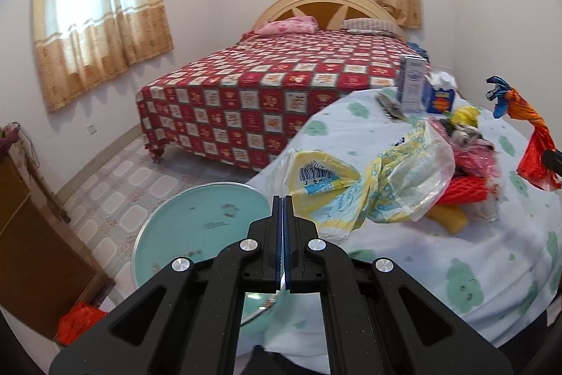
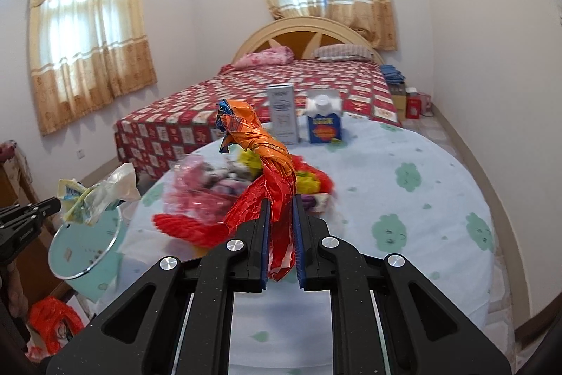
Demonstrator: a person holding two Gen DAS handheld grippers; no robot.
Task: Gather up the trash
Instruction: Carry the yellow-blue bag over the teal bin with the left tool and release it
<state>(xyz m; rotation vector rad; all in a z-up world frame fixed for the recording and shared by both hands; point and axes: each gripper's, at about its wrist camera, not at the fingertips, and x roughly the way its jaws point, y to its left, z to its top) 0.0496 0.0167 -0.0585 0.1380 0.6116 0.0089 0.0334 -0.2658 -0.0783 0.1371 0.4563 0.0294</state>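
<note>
The right gripper [image 2: 281, 202] was clamped on a light, crinkly orange foil wrapper [image 2: 267, 164] at frame centre, the left gripper [image 1: 282, 199] pinching a limp yellow-printed plastic bag [image 1: 351, 188] beside the bin [image 1: 196, 227].

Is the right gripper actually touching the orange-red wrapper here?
Touching. The right wrist view shows the right gripper with both pads pressed onto the orange-red wrapper.
</note>
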